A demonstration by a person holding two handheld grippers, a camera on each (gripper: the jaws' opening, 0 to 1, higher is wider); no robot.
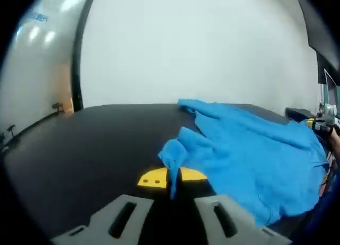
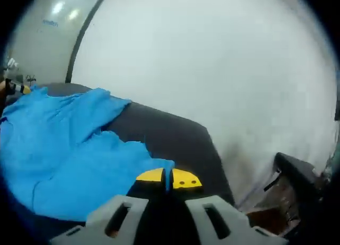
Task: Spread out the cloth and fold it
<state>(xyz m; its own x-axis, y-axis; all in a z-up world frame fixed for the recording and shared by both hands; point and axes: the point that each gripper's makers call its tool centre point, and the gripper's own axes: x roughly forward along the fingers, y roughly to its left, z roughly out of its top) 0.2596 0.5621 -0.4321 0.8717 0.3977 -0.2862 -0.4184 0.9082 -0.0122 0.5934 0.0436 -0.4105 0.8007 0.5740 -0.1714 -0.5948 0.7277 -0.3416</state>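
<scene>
Blue cloth (image 1: 249,154) is lying rumpled on a dark table (image 1: 90,149), not flat at all, lots of wrinkles and a few humps.

In the left gripper view the left gripper (image 1: 172,178) comes up from 6 o'clock, pointing roughly level along the tabletop. Its yellow tips are pressed together on a corner of the cloth, which bunches into a little peak right above the tips, with a thin strip hanging down between them. From there the rest of the cloth runs off toward 3 o'clock and up to about 1 o'clock, where its far edge lies on the table. At the far 3 o'clock edge there's a bit of another gripper, too small to say much about.

In the right gripper view the right gripper (image 2: 170,178) also rises from 6 o'clock, held low and about level. Its yellow tips are closed with just a thin slit between them, pinching the cloth's (image 2: 69,149) near corner. The cloth spreads from the tips toward 9 and 10 o'clock, with a folded flap near 11. The table (image 2: 175,138) edge drops off toward 4 o'clock, with a white wall (image 2: 212,59) behind it.
</scene>
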